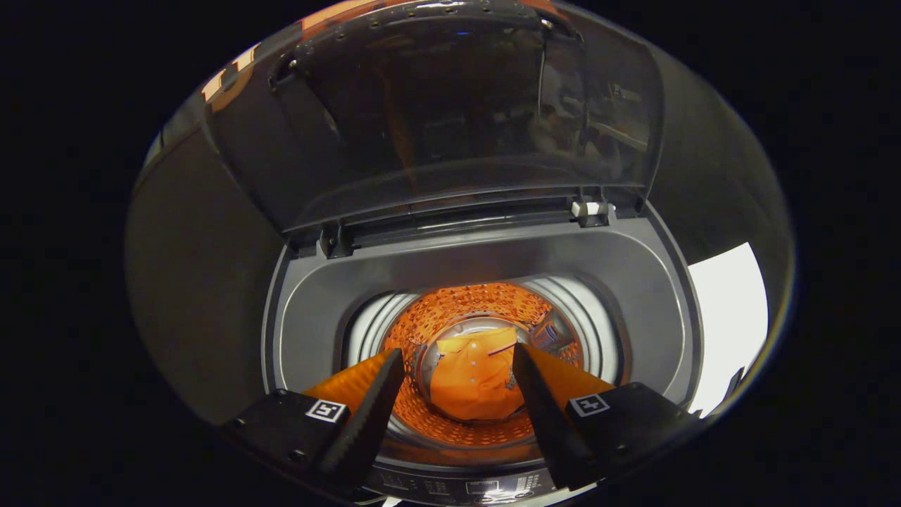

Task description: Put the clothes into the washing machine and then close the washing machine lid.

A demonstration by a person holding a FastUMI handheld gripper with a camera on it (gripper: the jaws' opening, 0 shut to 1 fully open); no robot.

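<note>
**Me:** Gripper view looks straight down the drum (422, 331) of the washing machine (310, 310). An orange garment (470, 384) lies bunched at the bottom, seen between my two fingers and well below them. The gripper (457, 366) is spread wide with nothing in it.

**Partner:** How would that cloth handle?

**Me:** I judge it soft, light and limp; it would sag from any pinch. A raised fold near its top edge is where I'd take it, if it needed moving. It looks plain orange with a small dark mark and some pale dots, crumpled into a rough heap.

**Partner:** And around it?

**Me:** The perforated drum wall glows orange around the garment, with a grey top deck around the opening. The clear lid (450, 105) stands raised on its hinges behind the opening. The closing, I reckon, means taking its free upper edge.
</note>
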